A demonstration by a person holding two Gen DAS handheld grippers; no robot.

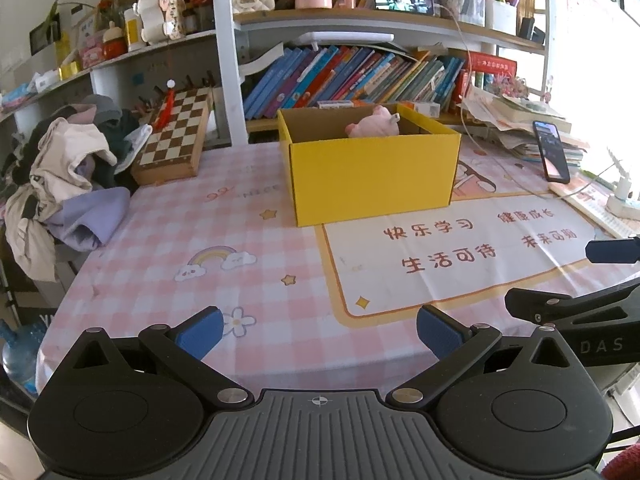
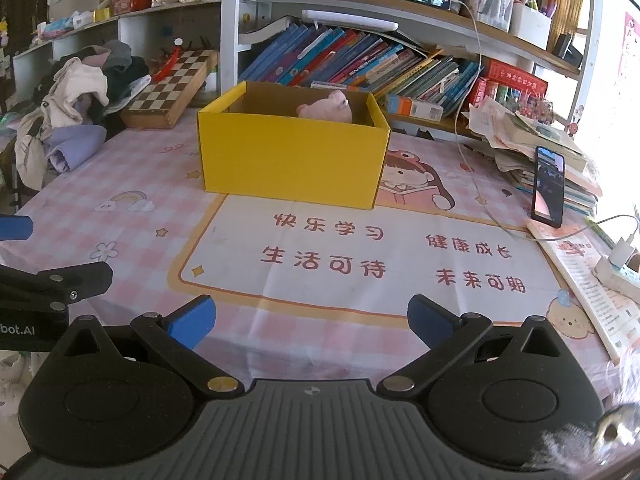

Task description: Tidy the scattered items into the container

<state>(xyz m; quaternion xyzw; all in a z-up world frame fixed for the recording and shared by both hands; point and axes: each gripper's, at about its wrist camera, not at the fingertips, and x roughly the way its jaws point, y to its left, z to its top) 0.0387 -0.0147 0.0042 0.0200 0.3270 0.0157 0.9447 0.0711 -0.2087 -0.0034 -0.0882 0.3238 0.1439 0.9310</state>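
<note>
A yellow cardboard box (image 1: 372, 172) (image 2: 294, 160) stands open-topped on the pink checked tablecloth, far ahead of both grippers. A pink plush pig (image 1: 374, 123) (image 2: 328, 107) lies inside it, its top poking above the rim. My left gripper (image 1: 320, 334) hovers near the table's front edge, open, with nothing between its blue pads. My right gripper (image 2: 310, 320) is open and empty too, level with the left. In the left wrist view, part of the right gripper (image 1: 576, 304) shows at the right edge. The right wrist view has the left gripper (image 2: 52, 280) at its left edge.
A pile of clothes (image 1: 68, 176) (image 2: 76, 116) lies at the left edge beside a wooden chessboard (image 1: 174, 136) (image 2: 172, 88). Bookshelves (image 1: 352, 76) rise behind the box. At the right are stacked papers, an upright phone (image 1: 552, 152) (image 2: 549, 186), cables and a power strip (image 2: 616, 272).
</note>
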